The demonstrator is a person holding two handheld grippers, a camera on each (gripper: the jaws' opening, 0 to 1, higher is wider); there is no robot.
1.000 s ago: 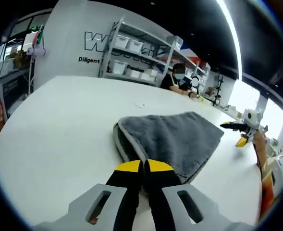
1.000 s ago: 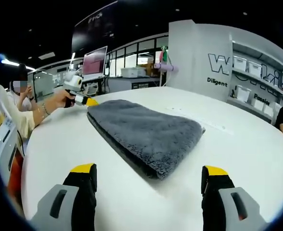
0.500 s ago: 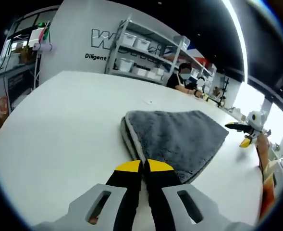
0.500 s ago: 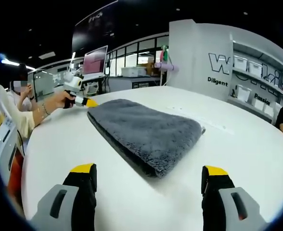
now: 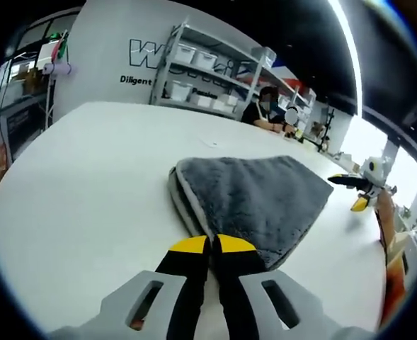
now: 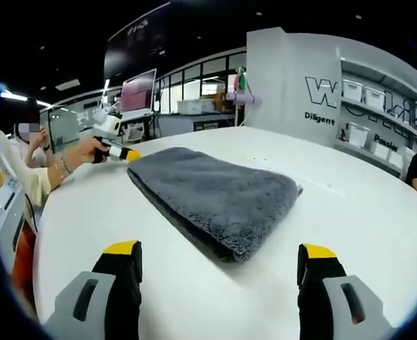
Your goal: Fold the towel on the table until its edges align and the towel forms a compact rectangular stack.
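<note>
1. The towel [image 5: 258, 202] is thick grey cloth with a fuzzy, matt pile; its folded edge shows paler layers.
2. The counter [image 6: 378, 227] is white, smooth and faintly shiny.
3. My jaws look like matt black plastic with yellow tips, on smooth grey plastic bodies.

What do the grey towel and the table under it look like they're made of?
The towel looks like plush microfibre or fleece: a matte, fuzzy nap and thick, soft, rounded folded edges. It could be another deep-pile fabric. The table looks like a smooth white laminate or painted board with a faint sheen: even colour, no grain, soft light reflections. Its core can't be told.
</note>
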